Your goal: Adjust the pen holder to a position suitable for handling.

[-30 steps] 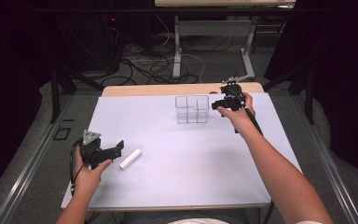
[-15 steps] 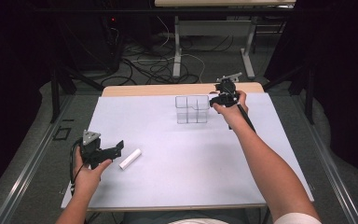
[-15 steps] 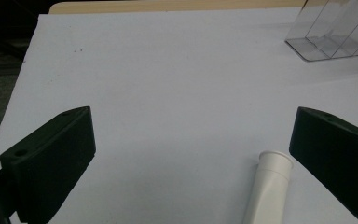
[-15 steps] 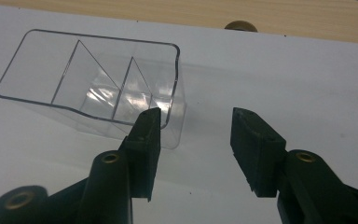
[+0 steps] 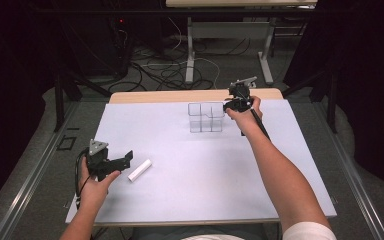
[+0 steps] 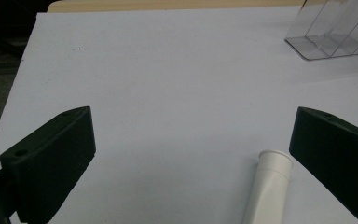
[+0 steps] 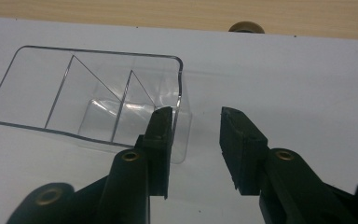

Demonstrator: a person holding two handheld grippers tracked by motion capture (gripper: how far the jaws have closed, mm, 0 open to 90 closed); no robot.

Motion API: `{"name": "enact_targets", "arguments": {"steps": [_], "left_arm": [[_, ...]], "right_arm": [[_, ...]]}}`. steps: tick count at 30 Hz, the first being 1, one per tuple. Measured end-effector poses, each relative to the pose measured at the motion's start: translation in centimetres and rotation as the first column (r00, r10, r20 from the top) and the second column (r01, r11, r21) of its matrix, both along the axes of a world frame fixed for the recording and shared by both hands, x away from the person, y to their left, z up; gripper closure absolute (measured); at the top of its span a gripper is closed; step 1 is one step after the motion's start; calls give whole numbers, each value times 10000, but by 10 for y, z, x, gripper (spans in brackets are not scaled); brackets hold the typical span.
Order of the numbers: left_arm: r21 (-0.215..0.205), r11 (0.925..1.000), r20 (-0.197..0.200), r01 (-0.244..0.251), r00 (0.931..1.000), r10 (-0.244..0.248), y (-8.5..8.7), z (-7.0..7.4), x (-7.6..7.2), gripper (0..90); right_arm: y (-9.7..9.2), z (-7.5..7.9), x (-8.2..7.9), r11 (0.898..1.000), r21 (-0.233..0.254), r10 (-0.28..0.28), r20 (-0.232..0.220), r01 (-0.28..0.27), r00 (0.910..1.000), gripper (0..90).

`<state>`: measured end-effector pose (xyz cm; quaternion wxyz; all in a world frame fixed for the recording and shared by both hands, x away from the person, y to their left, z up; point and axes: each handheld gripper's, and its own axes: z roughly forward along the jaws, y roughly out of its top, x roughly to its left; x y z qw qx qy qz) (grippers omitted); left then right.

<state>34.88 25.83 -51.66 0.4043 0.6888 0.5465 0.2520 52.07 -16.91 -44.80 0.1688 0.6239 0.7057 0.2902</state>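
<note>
The right gripper [image 7: 196,135] had edged toward the clear divided holder [image 5: 206,117] near the table's far edge, its jaws just narrowing astride one end wall without pinching. The left gripper [image 5: 111,162] waited, jaws wide, beside the white tube [image 5: 139,170].

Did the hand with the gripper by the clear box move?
Yes. The right gripper slid left toward the clear box, its jaws closing around the box's end wall.

Clear organizer [image 5: 206,117], white tube [image 5: 139,170], pale lilac table [image 5: 190,175], black claws.
</note>
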Motion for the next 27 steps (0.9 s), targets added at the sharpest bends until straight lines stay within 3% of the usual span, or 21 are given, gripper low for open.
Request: {"name": "enact_targets", "arguments": {"steps": [9, 27], "left_arm": [[-73, 10000, 10, -2, 10000, 2, 0, -1, 0, 3], [-153, 9999, -9, -5, 10000, 5, 1, -1, 0, 3]], "right_arm": [[4, -11, 8, 9997, 265, -1, -71, 3, 10000, 699], [17, -26, 16, 9997, 160, -193, -465, 200, 9987, 772]]}}
